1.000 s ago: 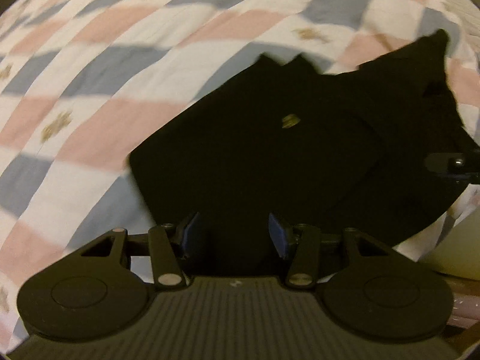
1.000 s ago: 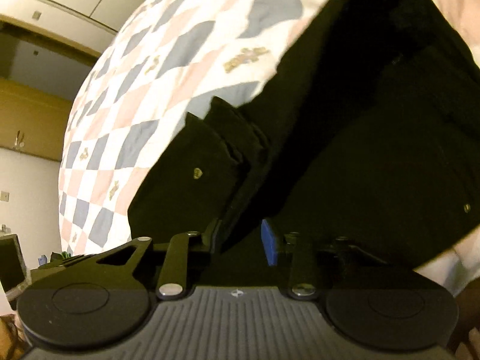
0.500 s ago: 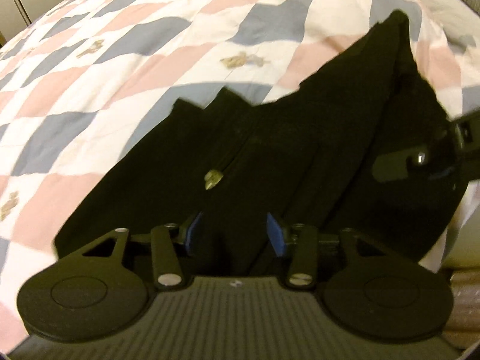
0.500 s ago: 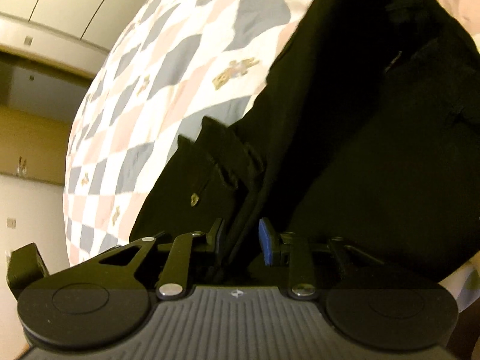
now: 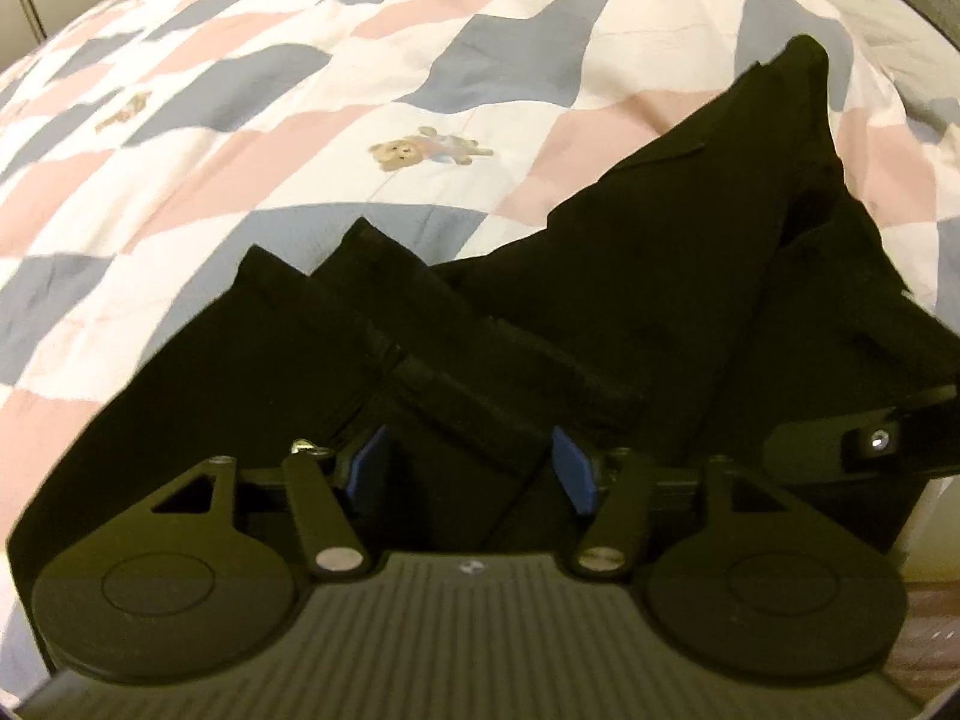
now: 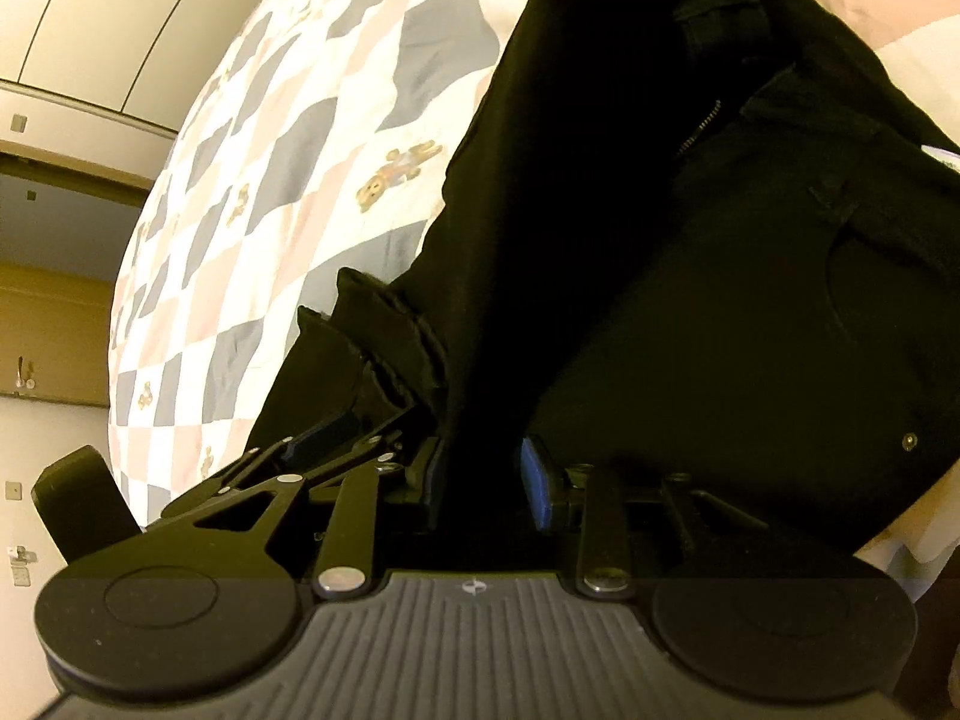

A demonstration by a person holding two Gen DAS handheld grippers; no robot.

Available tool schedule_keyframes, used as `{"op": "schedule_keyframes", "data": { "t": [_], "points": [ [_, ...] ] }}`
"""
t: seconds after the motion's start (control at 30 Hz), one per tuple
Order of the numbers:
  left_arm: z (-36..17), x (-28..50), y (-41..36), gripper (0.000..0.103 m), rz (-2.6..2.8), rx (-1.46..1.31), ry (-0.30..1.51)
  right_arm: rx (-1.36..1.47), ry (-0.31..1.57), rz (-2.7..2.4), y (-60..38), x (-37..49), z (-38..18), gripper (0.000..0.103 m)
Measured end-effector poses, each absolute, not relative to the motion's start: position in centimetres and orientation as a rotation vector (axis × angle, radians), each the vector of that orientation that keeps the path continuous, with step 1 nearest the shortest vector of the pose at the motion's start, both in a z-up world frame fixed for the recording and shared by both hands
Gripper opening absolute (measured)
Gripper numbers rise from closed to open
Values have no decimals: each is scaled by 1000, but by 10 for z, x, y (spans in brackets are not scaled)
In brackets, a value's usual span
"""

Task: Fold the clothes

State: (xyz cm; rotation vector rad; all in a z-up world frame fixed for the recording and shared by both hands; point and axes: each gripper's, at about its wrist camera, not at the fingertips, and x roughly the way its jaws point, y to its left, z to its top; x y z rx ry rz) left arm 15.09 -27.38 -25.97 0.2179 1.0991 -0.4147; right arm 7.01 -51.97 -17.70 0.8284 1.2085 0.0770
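Both hand-held grippers, left and right, stand part-open around bunched black trousers on the bed, seemingly gathering layers; firm grip unclear.

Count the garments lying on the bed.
1: black trousers, crumpled across the near part of the checked quilt. Another could be hidden beneath them.

Soft black cloth on the trousers, dull and thick, with a small shiny metal stud and metal zip teeth. Thin, crinkly cotton-like cloth on the checked quilt, printed with little bears. Matt black plastic on the left gripper and right gripper, ribbed near the camera, with blue rubbery pads and shiny silver pins.
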Motion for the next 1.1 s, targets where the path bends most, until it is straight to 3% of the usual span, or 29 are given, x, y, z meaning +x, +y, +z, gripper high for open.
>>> {"op": "schedule_keyframes", "data": {
  "t": [0.33, 0.73, 0.97, 1.1],
  "points": [
    [-264, 153, -270, 40, -418, 169, 1140, 797, 1186, 101, -525, 71, -169, 34],
    [-265, 154, -270, 45, -410, 183, 1147, 699, 1174, 120, -507, 107, -172, 33],
    [-269, 156, -275, 55, -394, 216, 1147, 660, 1203, 98, -513, 104, -176, 30],
    [-273, 156, -277, 55, -394, 236, 1141, 653, 1208, 94, -509, 103, -181, 30]
  ]
}}
